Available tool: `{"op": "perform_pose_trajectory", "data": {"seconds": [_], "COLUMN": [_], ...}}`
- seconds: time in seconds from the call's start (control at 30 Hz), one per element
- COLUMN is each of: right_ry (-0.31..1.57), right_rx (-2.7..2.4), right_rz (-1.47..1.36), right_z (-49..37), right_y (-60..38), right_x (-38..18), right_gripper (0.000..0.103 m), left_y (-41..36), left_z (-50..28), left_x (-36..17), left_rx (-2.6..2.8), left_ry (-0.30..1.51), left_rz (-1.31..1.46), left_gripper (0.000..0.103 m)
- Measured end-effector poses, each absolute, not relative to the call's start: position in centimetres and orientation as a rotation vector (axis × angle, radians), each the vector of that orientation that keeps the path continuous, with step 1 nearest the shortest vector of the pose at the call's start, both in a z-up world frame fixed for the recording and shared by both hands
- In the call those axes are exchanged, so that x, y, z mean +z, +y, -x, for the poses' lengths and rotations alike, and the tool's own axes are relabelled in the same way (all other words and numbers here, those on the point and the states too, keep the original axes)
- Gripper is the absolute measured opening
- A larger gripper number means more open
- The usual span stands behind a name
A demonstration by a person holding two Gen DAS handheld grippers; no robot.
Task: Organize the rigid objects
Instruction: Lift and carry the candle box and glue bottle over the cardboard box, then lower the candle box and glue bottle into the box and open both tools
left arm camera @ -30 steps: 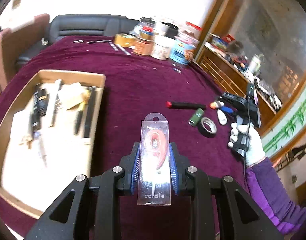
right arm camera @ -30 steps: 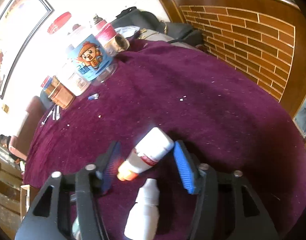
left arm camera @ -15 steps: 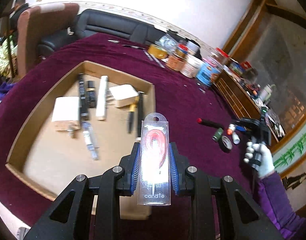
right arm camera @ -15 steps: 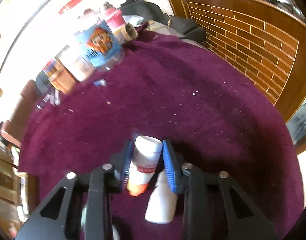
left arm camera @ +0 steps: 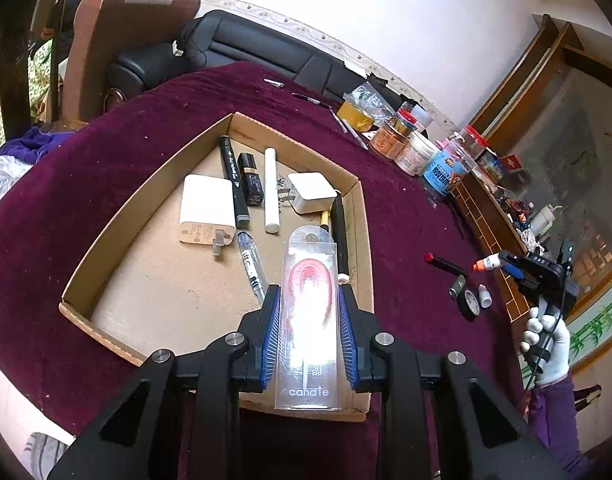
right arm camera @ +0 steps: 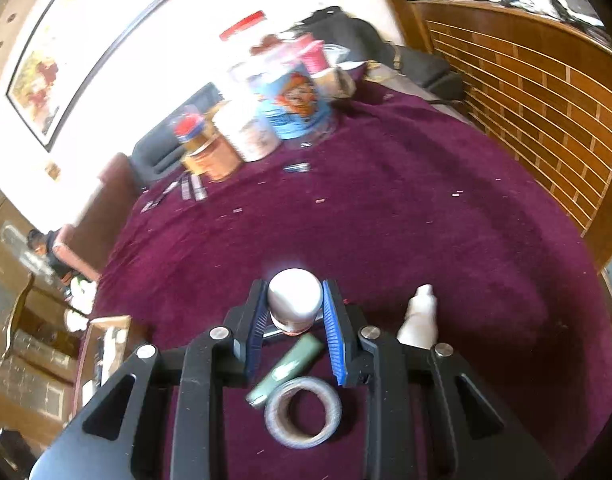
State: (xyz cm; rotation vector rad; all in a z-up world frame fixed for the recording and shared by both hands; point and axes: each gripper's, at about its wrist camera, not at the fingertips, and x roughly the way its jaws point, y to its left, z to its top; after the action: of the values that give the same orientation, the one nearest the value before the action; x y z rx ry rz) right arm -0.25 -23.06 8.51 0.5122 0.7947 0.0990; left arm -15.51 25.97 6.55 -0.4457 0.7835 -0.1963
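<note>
Gripping a clear plastic candle pack [left arm camera: 309, 320], left tool [left arm camera: 309, 344]; right tool [right arm camera: 294, 320] clamped on round white bottle [right arm camera: 294, 296]

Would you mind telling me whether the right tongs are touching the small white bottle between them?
Touching. In the right wrist view both blue pads of the right tongs press against the sides of the small white bottle, held above the cloth.

A round table under a deep purple velvet cloth [left arm camera: 106, 184] fills the room's middle. Behind it a black leather sofa [left arm camera: 250, 52] stands against a white wall [left arm camera: 445, 32] with a patterned border strip. A brown upholstered chair [left arm camera: 106, 40] sits beside the sofa. A framed picture [right arm camera: 78, 44] hangs in bright light, and a curved wooden counter with brick-pattern inlay [right arm camera: 545, 96] borders the table
</note>
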Motion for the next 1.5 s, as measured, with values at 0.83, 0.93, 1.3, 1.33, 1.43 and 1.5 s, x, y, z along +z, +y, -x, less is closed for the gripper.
{"op": "perform_pose_trajectory", "data": {"seconds": [0.83, 0.93, 1.3, 1.33, 1.43, 1.5], "right_ry": [1.043, 1.071, 1.189, 1.197, 1.231, 1.257], "right_rx": [0.764, 0.759, 0.713, 0.707, 0.654, 0.639], "right_rz": [-0.235, -0.201, -0.15, -0.142, -0.148, -0.161], "right_z": [4.7, 3.9, -1.3, -1.7, -3.4, -4.3], "right_y": [3.1, 5.0, 10.1, 10.5, 11.1, 11.2], "right_x": [8.2, 7.4, 4.5, 4.3, 3.3, 2.5], "right_gripper": [0.025, 0.025, 0.025, 0.025, 0.026, 0.026], "left_y": [24.7, 25.5, 28.5, 28.8, 30.0, 30.6], "left_z": [7.7, 7.3, 13.9, 14.1, 14.6, 14.8], "left_x": [3.5, 3.3, 6.8, 6.8, 6.5, 6.3], "left_rx": [-0.07, -0.045, -0.067, -0.065, -0.059, -0.056], "left_ry": [0.976, 0.969, 0.811, 0.81, 0.819, 0.822], "left_rz": [0.305, 0.334, 0.413, 0.423, 0.458, 0.473], "left_gripper": [0.024, 0.025, 0.048, 0.048, 0.048, 0.048]}}
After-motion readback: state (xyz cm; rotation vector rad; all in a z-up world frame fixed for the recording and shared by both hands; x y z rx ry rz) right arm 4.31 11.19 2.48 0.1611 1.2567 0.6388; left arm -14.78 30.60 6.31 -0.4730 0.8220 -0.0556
